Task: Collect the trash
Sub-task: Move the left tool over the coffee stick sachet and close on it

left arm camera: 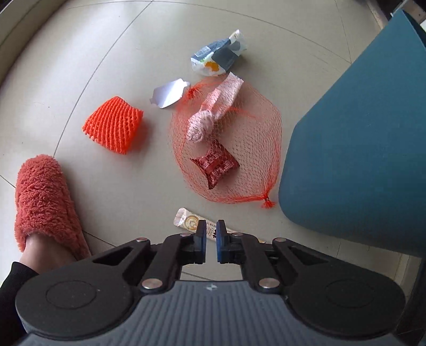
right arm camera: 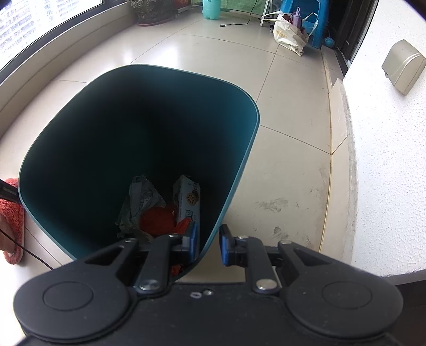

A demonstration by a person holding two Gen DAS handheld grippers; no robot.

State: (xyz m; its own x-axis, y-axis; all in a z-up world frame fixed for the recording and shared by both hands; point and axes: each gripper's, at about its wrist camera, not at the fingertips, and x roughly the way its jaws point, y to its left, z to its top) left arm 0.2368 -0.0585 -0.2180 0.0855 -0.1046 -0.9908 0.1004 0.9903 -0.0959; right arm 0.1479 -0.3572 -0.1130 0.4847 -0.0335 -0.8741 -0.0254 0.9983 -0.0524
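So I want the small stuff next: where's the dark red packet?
In the left wrist view the red packet lies on the floor under the orange net bag, just below the pink wad and left of the bin.

This is a home, most likely an enclosed balcony or sunroom. The floor [right arm camera: 293,111] is glossy beige tile, running beside a long window [right arm camera: 40,24] over a low sill. A potted plant [right arm camera: 154,12], a blue plastic stool [right arm camera: 316,29] and a stuffed shopping bag [right arm camera: 290,34] stand at the far end. A person's foot wears a fuzzy orange slipper [left arm camera: 45,202].
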